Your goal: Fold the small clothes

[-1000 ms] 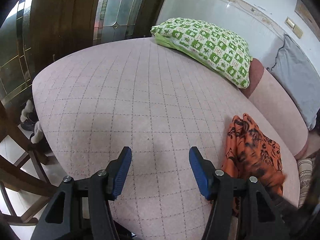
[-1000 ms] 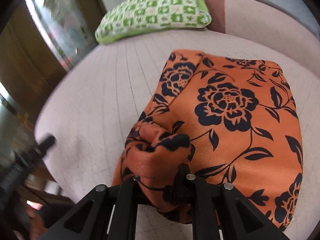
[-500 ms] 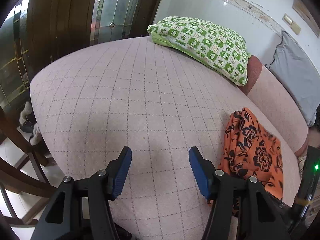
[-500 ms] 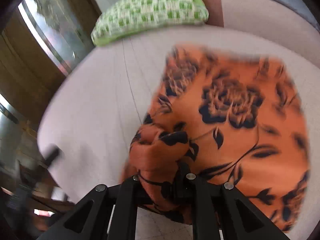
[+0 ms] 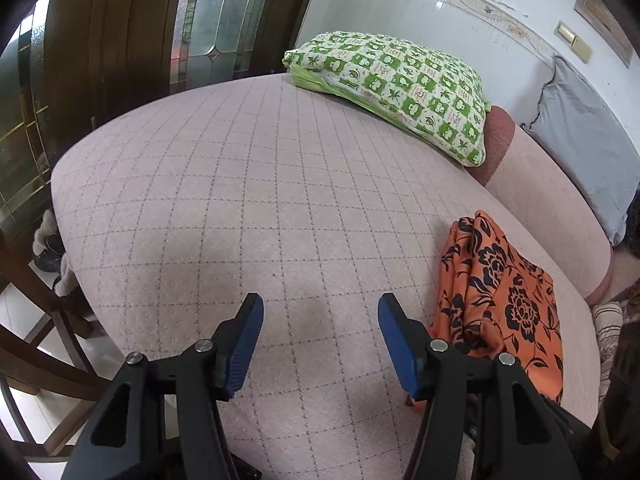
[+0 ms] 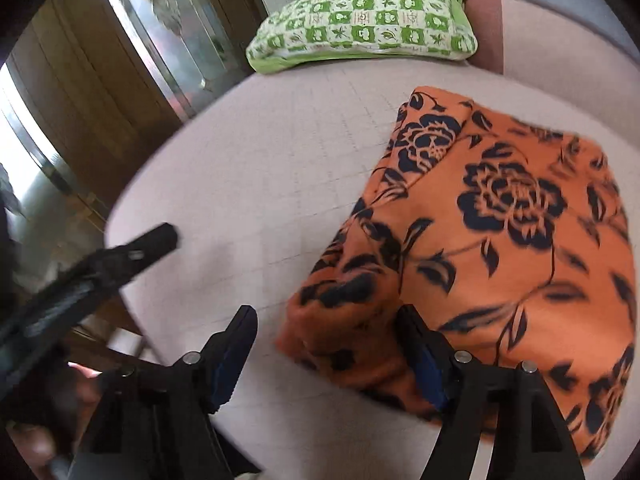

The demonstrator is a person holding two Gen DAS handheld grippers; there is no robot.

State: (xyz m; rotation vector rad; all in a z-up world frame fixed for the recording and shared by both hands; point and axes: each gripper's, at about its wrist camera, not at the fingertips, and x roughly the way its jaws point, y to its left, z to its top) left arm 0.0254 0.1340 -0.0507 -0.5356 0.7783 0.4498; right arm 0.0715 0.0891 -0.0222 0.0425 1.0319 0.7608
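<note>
An orange garment with black flowers (image 6: 500,240) lies folded on the pink quilted bed (image 6: 260,160). My right gripper (image 6: 328,340) is over its near left corner and its jaws are opening. The bunched corner lies between them, and the left pad stands apart from the cloth. In the left wrist view the same garment (image 5: 500,288) sits at the right of the bed (image 5: 260,180). My left gripper (image 5: 320,332) hovers open over bare bed just left of the garment, nothing between its blue pads. The left gripper (image 6: 100,268) also shows, blurred, at the left of the right wrist view.
A green-and-white checked pillow (image 5: 400,84) lies at the bed's far side, with a grey cushion (image 5: 580,140) against the wall to its right. Wooden furniture (image 5: 24,300) stands off the bed's left edge, before a dark wood and glass door (image 5: 212,20).
The right gripper's jaws have spread apart and let go of the bunched orange corner they pinched. The garment has settled onto the bed. The left gripper has stayed put, open.
</note>
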